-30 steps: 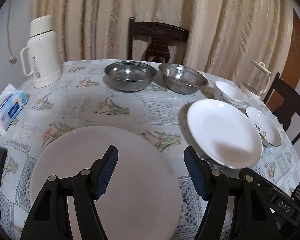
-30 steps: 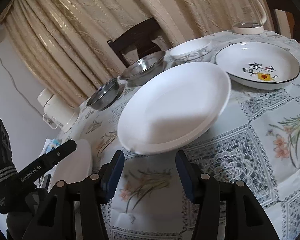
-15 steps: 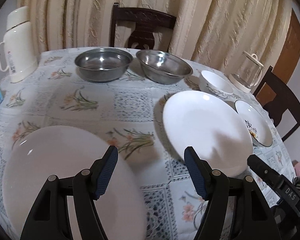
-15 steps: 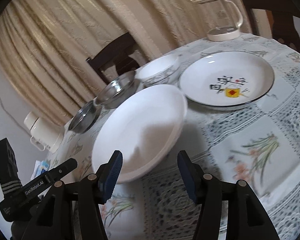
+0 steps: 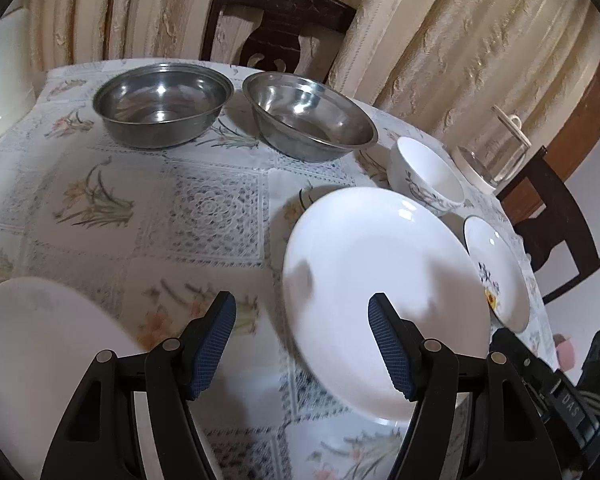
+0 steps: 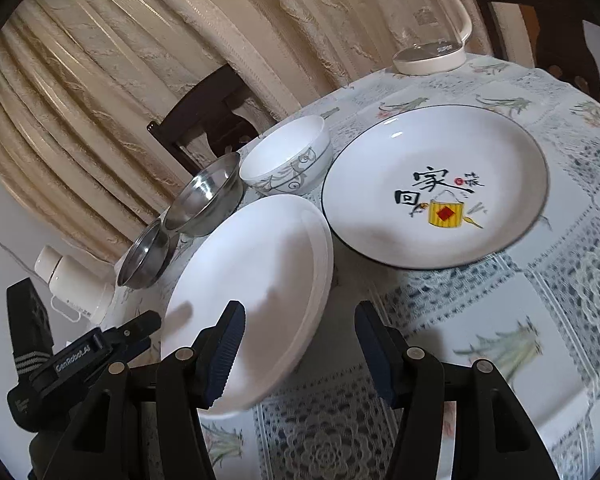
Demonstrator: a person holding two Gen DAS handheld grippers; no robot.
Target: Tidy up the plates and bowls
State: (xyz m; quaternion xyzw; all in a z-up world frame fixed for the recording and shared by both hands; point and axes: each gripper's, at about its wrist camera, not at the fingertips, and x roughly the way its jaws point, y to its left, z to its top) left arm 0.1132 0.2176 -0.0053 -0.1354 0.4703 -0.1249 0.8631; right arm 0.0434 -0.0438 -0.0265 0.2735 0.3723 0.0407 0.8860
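Observation:
A plain white plate [image 5: 380, 288] [image 6: 248, 280] lies in the middle of the table. My left gripper [image 5: 302, 340] is open just before its left rim. My right gripper [image 6: 298, 344] is open at its near right edge, nothing between the fingers. Another plain white plate [image 5: 40, 352] lies at the near left. A painted plate [image 6: 436, 188] [image 5: 496, 272] with a dark rim sits to the right. A white patterned bowl [image 6: 288, 160] [image 5: 424, 176] stands behind. Two steel bowls [image 5: 162, 104] [image 5: 308, 116] stand at the far side.
A glass kettle [image 6: 420, 24] [image 5: 492, 152] stands at the far right of the flowered tablecloth [image 5: 204, 204]. A white thermos [image 6: 76, 284] is at the far left. Dark wooden chairs [image 5: 276, 28] [image 5: 556, 220] ring the table; curtains hang behind.
Both grippers swung to the right: the left one left the near-left plate and now faces the middle plate. The right one came closer, with the painted plate now central in its view.

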